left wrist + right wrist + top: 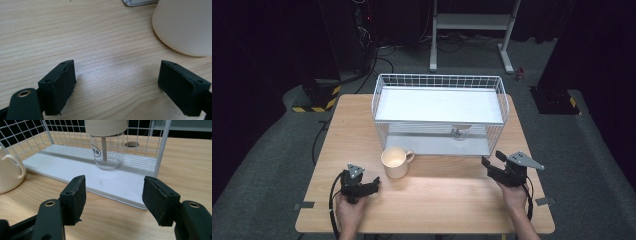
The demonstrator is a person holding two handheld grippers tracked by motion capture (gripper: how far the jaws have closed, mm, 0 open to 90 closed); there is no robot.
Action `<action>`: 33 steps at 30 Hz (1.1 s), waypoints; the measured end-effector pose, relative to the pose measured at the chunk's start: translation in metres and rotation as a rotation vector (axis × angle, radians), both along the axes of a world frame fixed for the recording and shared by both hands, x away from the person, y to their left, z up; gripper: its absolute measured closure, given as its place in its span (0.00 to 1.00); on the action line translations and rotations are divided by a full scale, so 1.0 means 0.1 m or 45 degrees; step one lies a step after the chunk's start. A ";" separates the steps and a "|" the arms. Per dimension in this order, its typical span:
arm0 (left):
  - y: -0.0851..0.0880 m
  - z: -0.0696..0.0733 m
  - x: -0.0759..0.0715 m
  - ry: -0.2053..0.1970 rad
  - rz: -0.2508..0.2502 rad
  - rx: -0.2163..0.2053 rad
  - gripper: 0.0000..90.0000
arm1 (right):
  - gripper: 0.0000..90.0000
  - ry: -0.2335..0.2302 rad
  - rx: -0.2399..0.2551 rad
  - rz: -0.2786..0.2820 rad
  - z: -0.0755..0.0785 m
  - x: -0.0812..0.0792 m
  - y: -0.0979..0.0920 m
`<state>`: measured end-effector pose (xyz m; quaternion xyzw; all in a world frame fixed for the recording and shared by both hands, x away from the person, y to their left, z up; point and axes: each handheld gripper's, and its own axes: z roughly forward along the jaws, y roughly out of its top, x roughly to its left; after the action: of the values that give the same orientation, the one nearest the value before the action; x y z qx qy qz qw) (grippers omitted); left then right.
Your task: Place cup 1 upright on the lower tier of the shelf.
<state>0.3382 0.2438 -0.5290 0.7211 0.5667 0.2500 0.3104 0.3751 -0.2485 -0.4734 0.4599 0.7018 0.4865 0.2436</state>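
Note:
A cream mug [395, 162] stands on the wooden table [432, 200] in front of a white wire rack [439, 114]. On the rack's lower shelf sits a clear jar with a cream lid [459, 131], also in the right gripper view [107, 143]. My left gripper [369, 185] rests low at the front left, open, nothing between its pads; the mug [185, 25] is just beyond its right jaw. My right gripper [493, 160] hovers at the rack's front right corner, open and empty, pointing at the jar, with the mug's handle [15, 167] at the left.
The rack's white upper shelf [439, 105] covers most of the lower shelf [82, 172]. Wire walls [160, 147] close the rack's sides. Two metal brackets [303, 205] sit at the table's front corners. A stand's legs and cables lie on the floor behind.

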 end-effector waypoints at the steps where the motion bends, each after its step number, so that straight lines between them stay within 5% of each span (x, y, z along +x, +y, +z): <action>1: 0.00 0.00 0.00 0.000 0.000 0.000 0.17 | 0.40 0.003 -0.003 -0.002 -0.02 -0.01 -0.02; 22: 0.00 0.00 0.00 -0.001 0.000 -0.001 0.17 | 0.39 0.013 -0.011 -0.014 -0.12 -0.17 -0.13; 25: 0.00 0.00 0.00 -0.001 0.000 -0.001 0.17 | 0.39 0.012 -0.064 -0.015 -0.16 -0.21 -0.12; 33: 0.00 0.00 0.00 -0.002 0.002 -0.002 0.17 | 0.38 0.042 -0.070 -0.039 -0.25 -0.26 -0.19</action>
<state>0.3384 0.2437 -0.5291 0.7201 0.5674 0.2502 0.3112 0.3495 -0.2671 -0.4987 0.4717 0.7116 0.4557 0.2520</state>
